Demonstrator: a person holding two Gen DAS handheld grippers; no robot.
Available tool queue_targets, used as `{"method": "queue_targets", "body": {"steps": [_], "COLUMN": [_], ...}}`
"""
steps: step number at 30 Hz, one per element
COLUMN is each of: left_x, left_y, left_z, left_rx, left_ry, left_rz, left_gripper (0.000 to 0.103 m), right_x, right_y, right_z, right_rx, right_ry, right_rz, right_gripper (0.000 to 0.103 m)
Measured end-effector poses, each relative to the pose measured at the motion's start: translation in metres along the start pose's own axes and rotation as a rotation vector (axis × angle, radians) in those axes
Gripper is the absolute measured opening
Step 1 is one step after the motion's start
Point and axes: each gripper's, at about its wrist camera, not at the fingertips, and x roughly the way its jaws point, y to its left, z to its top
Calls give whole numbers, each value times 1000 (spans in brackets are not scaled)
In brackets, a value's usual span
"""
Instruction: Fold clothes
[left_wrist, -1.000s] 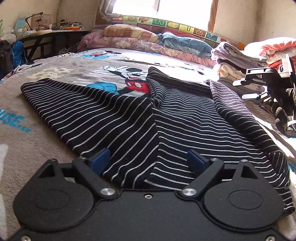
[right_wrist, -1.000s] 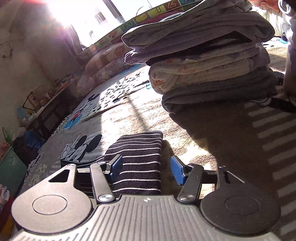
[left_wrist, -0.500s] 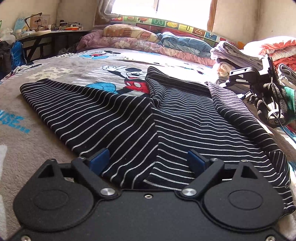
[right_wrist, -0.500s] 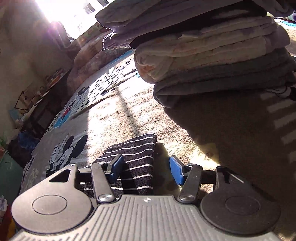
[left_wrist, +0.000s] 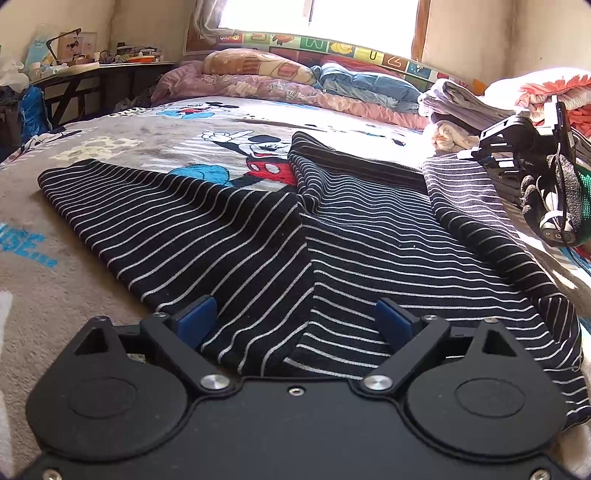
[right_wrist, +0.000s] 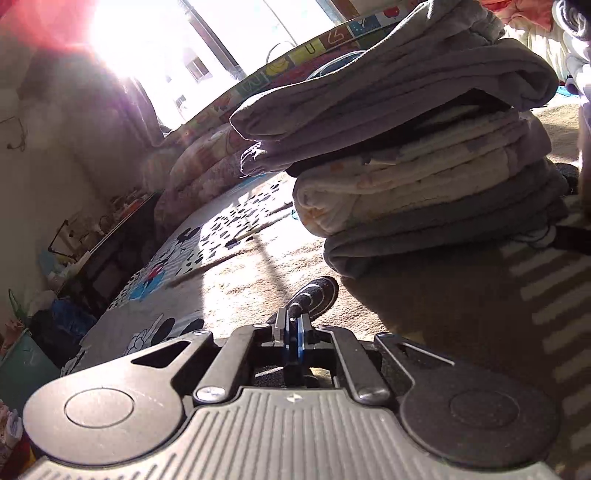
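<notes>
Bedspread (left_wrist: 122, 144) holds striped garment (left_wrist: 369, 254), folded stack (right_wrist: 424, 177) just beyond it.

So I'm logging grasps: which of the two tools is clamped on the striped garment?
The right tool: its blue pads are pinched shut on a fold of the striped garment. The left tool hangs open over it.
</notes>
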Motion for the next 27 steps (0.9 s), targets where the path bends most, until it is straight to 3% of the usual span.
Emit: {"method": "queue_targets", "body": {"steps": [6,15,27], "left_x": [0,-2,-3], "left_y": [-1,-2,-5], "left_z": [-1,-2,-4], "left_rx": [5,13,24], "left_ry": [-4,-12,-24], "left_rz": [4,11,18], "left_gripper": [93,93,93], "right_x": [-53,-145,-226], "right_y": [-4,-41,-106], "right_z": [15,28,-5], "right_rx": [30,81,200], "right_ry": [-80,-189,-249], "right_rz": [-10,-103,-215], "right_gripper": [6,6,6]}}
